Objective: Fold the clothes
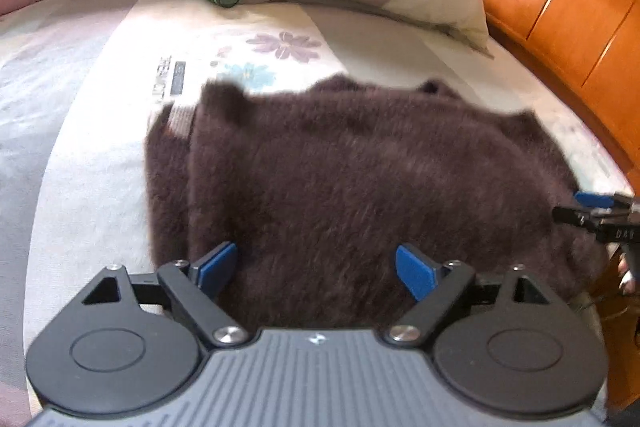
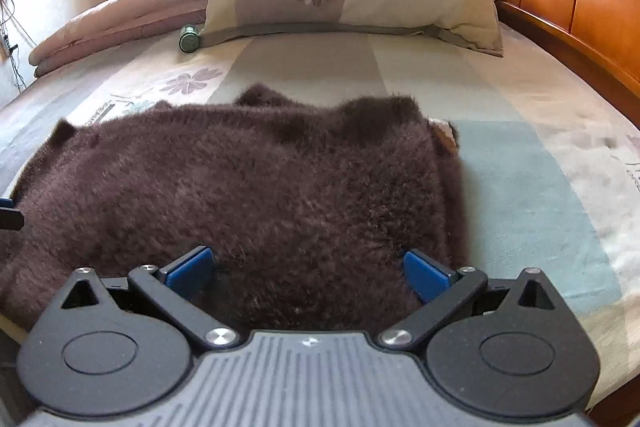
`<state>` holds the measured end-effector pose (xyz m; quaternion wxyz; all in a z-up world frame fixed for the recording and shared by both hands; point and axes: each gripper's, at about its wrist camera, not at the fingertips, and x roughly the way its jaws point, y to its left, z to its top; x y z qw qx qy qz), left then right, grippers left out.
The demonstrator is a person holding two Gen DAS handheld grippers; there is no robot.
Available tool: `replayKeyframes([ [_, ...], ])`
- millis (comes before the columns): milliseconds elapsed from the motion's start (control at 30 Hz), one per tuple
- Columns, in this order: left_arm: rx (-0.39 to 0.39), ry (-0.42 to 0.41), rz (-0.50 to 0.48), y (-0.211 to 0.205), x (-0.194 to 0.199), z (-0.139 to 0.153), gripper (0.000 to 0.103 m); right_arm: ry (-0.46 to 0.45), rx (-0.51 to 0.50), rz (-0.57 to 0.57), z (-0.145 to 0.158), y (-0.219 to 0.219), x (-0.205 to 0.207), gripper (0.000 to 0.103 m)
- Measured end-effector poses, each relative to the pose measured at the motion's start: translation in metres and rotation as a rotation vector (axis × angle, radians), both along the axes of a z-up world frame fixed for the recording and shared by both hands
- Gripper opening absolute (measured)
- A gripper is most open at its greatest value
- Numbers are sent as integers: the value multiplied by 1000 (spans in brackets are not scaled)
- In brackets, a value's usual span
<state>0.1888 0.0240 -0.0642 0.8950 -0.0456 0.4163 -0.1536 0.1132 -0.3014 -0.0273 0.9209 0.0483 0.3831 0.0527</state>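
Folded dark-brown fuzzy garment (image 1: 360, 187) at bed's near edge, left gripper (image 1: 316, 267) and right gripper (image 2: 310, 269) released; slack pile likely to spring unfolded.

Left gripper (image 1: 316, 269): jaws spread wide, blue pads (image 1: 218, 269) well apart, nothing pinched between them, pointed downward. Right gripper (image 2: 310, 271): jaws at widest, blue pads (image 2: 426, 275) apart, nothing clamped, also angled down. In left wrist view, right gripper's tips show at right edge; in right wrist view, left gripper's tip at left edge.
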Motion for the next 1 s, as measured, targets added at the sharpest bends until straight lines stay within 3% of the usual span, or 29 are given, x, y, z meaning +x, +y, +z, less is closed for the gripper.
replayKeyframes([
  [133, -46, -4, 6, -3, 32, 2, 93, -4, 59, -38, 10, -7, 27, 103],
  [267, -41, 39, 100, 5, 61, -15, 93, 67, 81, -95, -2, -17, 58, 103],
  [400, -158, 73, 166, 21, 71, -19, 93, 102, 98, -108, -9, -21, 69, 103],
  [633, -141, 29, 53, 2, 98, 4, 94, 31, 9, -46, 19, -4, 100, 103],
  [733, -68, 100, 120, 3, 123, -17, 93, 103, 28, -91, -5, -11, 131, 103],
  [800, -128, 116, 147, 13, 130, -26, 94, 105, 84, -101, -18, -16, 139, 103],
  [933, -179, 114, 165, 18, 127, -14, 94, 103, 48, -74, -3, -6, 137, 103],
  [1000, -157, 77, 172, 18, 124, -5, 94, 72, 85, -17, 11, 3, 139, 103],
])
